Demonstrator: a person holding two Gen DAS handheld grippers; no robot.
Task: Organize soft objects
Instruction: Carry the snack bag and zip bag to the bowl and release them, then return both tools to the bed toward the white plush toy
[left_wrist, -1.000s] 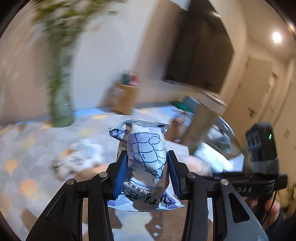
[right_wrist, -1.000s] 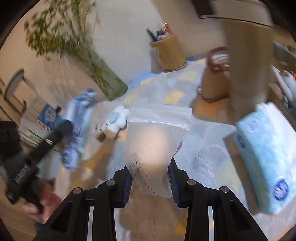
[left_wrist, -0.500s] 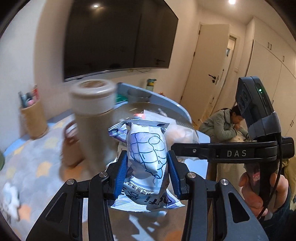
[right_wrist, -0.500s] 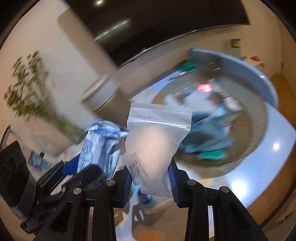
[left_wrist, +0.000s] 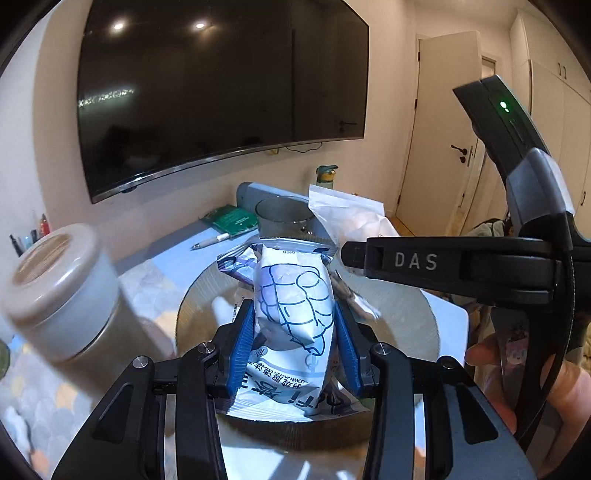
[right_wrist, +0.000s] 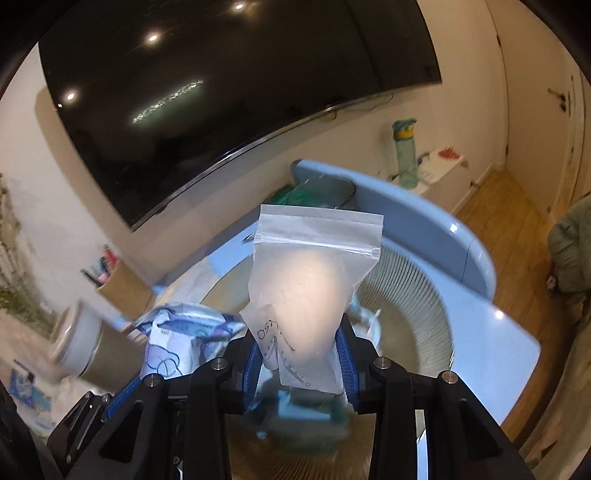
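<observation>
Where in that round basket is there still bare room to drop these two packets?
Bare ribbed wall shows along the basket's right side, below the blue rim. The middle, under the clear bag, already holds blurred items. Left is crowded: the printed packet and a lidded jar.

A white plastic packet (left_wrist: 295, 314) carries a dark-blue line drawing and blue lettering. The clear zip bag (right_wrist: 310, 291) shows pale peach filling and black handwriting. The round ribbed basket (right_wrist: 413, 280) is grey-white, rimmed pale blue.
</observation>
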